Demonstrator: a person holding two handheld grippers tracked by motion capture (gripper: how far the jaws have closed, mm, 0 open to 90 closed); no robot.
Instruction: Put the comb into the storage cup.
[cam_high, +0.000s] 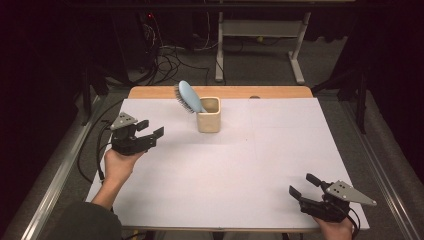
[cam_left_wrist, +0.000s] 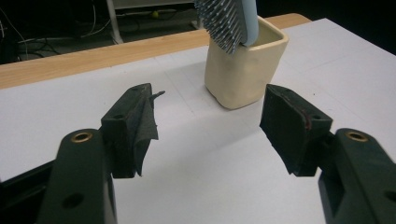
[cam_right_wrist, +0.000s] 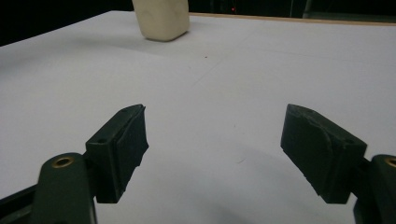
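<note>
Cup (cam_high: 209, 121): cream, upright, at the far middle of the white tabletop (cam_high: 225, 170). Hairbrush (cam_high: 189, 96): pale blue, handle down in the cup, bristled head leaning out over the cup's left rim. Left hand-held gripper (cam_high: 151, 128): near the left edge, aimed toward the cup, well apart from it, jaws parted, nothing between them. Right hand-held gripper (cam_high: 303, 184): near right corner, jaws wide apart, empty.

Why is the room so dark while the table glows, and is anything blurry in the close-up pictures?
High view: light falls on the white table, the floor behind sinks into black. Left gripper view: the cream cup and hairbrush look fairly sharp, the near jaws soft. Right gripper view: the cup is cut off at the top and hazy.
</note>
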